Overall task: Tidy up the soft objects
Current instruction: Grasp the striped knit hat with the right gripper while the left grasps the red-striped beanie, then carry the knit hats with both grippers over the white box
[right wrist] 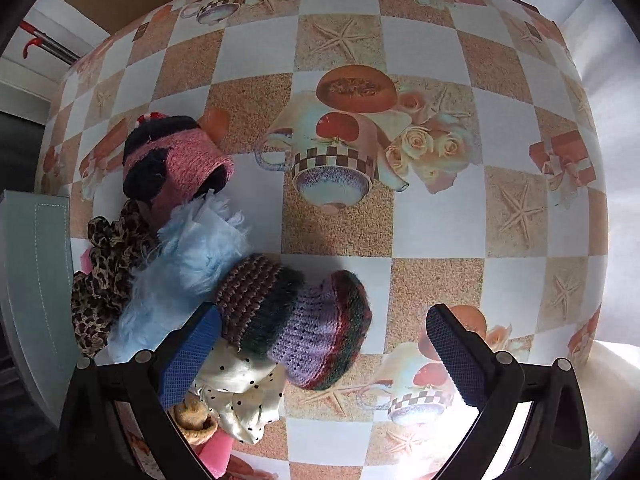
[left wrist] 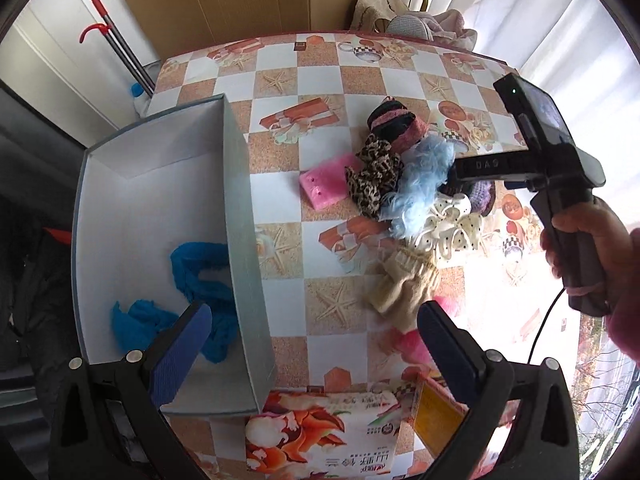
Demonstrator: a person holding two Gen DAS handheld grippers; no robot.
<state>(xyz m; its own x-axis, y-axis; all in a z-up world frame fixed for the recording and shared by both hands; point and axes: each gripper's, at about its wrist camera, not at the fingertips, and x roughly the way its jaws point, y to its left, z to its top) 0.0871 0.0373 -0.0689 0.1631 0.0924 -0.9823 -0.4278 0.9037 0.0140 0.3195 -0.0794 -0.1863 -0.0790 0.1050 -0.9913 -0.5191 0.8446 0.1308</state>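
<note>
Biggest first: the table w/ the checkered starfish-print oilcloth (left wrist: 280, 80) carries everything. On its left side sits your grey open cardboard box w/ white inside (left wrist: 160, 184); only one item is in it so far, a crumpled bright-blue fabric piece (left wrist: 200, 280). So I'd judge you're early, approx one piece done and the rest still out.

What's left is the heap on the table, right of the box & apart from it: fluffy light-blue furry piece (left wrist: 420, 176), leopard-print scrunchie-like cloth (left wrist: 374, 176), pink-and-black knitted hat (left wrist: 394, 126), purple crocheted hat w/ dark striped brim (right wrist: 316, 332), cream satin bow w/ black dots (left wrist: 448, 228), beige knitted sock-like piece (left wrist: 404, 292), flat pink fuzzy pad (left wrist: 326, 182), plus a hot-pink fluffy bit (left wrist: 412, 344) near your left tool.

Left gripper (left wrist: 316, 348): jaws spread wide, nothing between them, hovering by the box's near corner. Right gripper (right wrist: 324, 356): also spread & empty, over the purple hat, which lies partly between the pads; contact not clear.

Hard to read: right side of the left view is blown out by window glare, so the hot-pink bit is mostly washed out. Purple hat is nearly hidden behind the right tool there. The printed tissue pack (left wrist: 320, 432) is cut off at the bottom edge.
</note>
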